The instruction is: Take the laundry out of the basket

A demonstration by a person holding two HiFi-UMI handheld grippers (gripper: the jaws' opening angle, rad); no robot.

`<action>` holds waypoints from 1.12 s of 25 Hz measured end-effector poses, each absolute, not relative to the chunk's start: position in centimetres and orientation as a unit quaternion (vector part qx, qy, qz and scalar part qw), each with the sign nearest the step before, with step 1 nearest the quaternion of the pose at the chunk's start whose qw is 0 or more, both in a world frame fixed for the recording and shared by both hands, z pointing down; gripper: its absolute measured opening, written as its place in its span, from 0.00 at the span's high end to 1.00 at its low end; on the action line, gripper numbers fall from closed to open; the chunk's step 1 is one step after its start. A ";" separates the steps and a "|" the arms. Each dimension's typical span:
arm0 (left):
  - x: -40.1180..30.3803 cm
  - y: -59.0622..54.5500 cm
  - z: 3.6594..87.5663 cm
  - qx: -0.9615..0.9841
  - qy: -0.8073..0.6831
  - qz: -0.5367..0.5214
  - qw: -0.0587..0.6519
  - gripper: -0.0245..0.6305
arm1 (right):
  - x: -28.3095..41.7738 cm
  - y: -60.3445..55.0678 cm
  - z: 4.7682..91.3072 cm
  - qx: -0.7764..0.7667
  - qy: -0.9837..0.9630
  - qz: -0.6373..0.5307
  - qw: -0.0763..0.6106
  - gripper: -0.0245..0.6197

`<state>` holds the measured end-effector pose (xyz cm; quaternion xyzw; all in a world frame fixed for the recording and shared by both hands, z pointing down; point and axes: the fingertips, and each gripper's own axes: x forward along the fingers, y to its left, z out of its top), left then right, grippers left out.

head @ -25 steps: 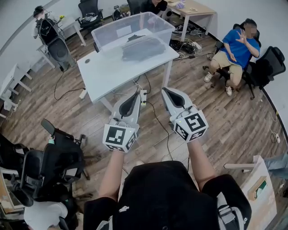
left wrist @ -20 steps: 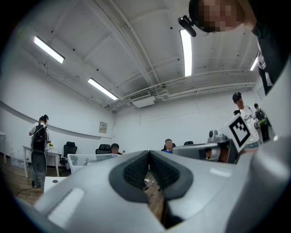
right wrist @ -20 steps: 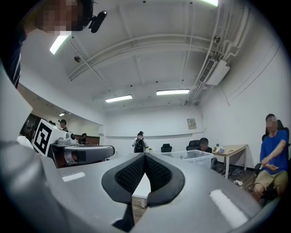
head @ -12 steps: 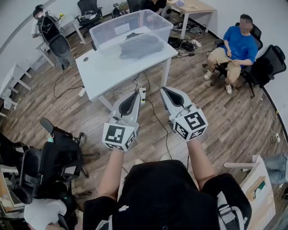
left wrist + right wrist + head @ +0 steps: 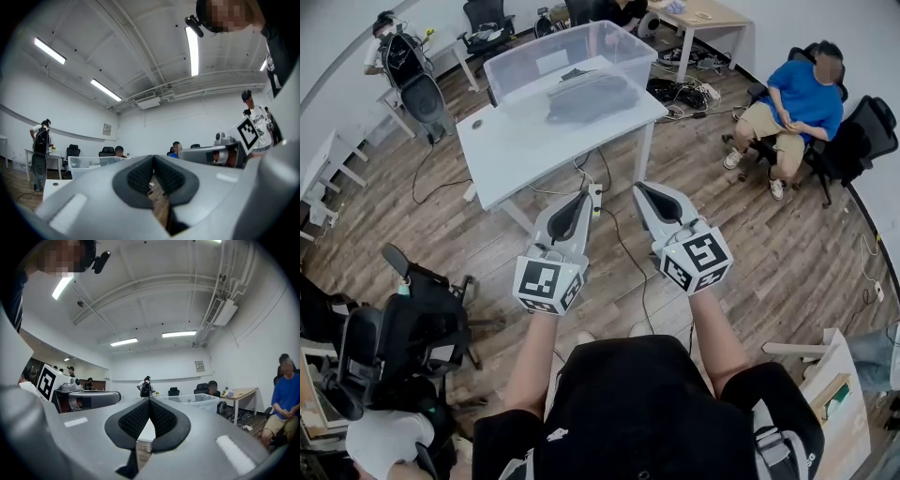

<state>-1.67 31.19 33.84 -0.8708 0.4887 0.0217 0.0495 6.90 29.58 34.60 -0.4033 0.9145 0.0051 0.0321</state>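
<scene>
Left gripper [image 5: 584,195] and right gripper [image 5: 642,187], side by side above the wood floor [image 5: 759,234], point level toward the white table [image 5: 525,150]. Each pair of jaws is clenched tip to tip, grasping nothing. The grey laundry [image 5: 591,97] lies inside the clear basket [image 5: 546,54] on the table's far end, well apart from both grippers. A person [image 5: 802,94] in blue sits to the right.

Toward the top middle of the frame, the basket [image 5: 534,66] is clear glossy plastic, the laundry [image 5: 591,98] soft grey cloth, the table [image 5: 525,150] smooth matt white, the floor [image 5: 750,244] brown wood planks, and the left gripper [image 5: 584,195] and right gripper [image 5: 639,186] matt grey plastic with black ribbed pads [image 5: 136,418].
</scene>
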 end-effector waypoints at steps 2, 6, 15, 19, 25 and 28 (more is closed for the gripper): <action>-1.1 31.1 33.9 -0.870 0.490 0.021 0.049 0.95 | 7.5 29.5 34.7 -0.402 0.915 0.004 0.033 0.96; 0.2 30.9 33.9 -0.868 0.493 0.021 0.048 0.95 | 8.8 29.3 34.8 -0.399 0.916 0.004 0.032 0.96; 3.3 30.9 34.4 -0.864 0.501 0.004 0.055 0.95 | 11.8 28.8 35.1 -0.389 0.920 0.000 0.040 0.96; 3.9 30.9 34.5 -0.859 0.509 0.004 0.054 0.95 | 12.3 28.7 35.1 -0.380 0.924 0.000 0.042 0.96; 3.9 30.4 34.0 -0.854 0.516 0.001 0.060 0.95 | 12.0 28.1 35.1 -0.373 0.927 -0.003 0.047 0.96; 3.5 30.0 34.1 -0.851 0.521 0.003 0.059 0.95 | 11.7 27.7 35.2 -0.371 0.927 -0.004 0.046 0.96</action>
